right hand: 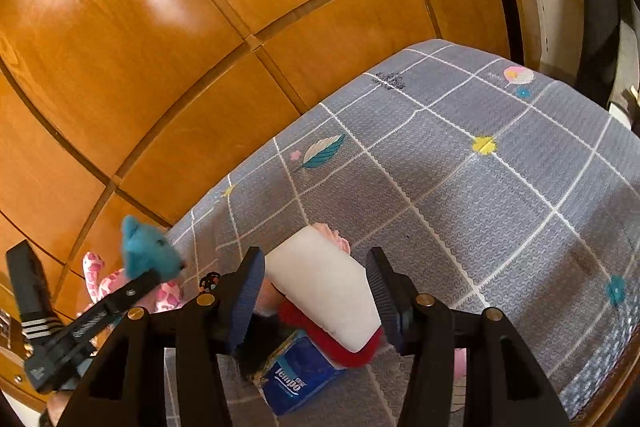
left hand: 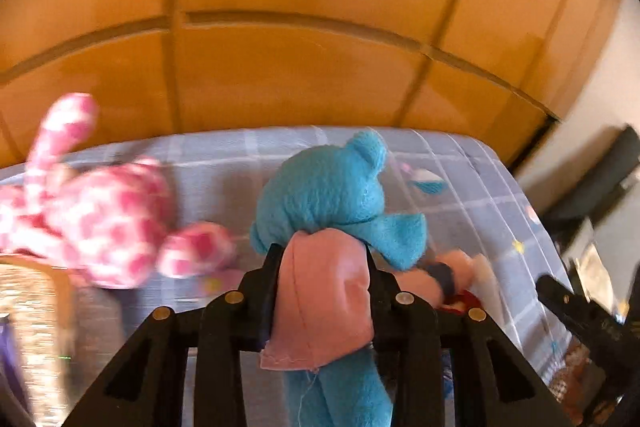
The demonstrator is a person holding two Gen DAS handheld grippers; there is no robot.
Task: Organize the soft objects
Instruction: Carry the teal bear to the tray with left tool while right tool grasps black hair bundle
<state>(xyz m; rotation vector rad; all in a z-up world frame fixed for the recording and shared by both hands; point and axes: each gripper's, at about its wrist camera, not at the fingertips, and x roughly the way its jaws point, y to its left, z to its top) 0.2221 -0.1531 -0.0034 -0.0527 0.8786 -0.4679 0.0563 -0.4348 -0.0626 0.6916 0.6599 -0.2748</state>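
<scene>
My left gripper (left hand: 322, 267) is shut on a blue plush bear (left hand: 332, 195) that wears a pink cloth (left hand: 324, 291), and holds it above the grey checked bedspread (left hand: 224, 183). The bear also shows in the right wrist view (right hand: 146, 251), held by the left gripper (right hand: 132, 291). A pink-and-white plush toy (left hand: 100, 223) lies to the left on the bed, also seen in the right wrist view (right hand: 104, 283). My right gripper (right hand: 316, 267) is open around a white soft object with a red part (right hand: 324, 291), the jaws apart from its sides.
A blue Tempo tissue pack (right hand: 296, 375) lies under the white object. A woven basket (left hand: 32, 311) stands at the left. Wooden wall panels (left hand: 280, 7) rise behind the bed. The bedspread (right hand: 460, 187) stretches right to its edge.
</scene>
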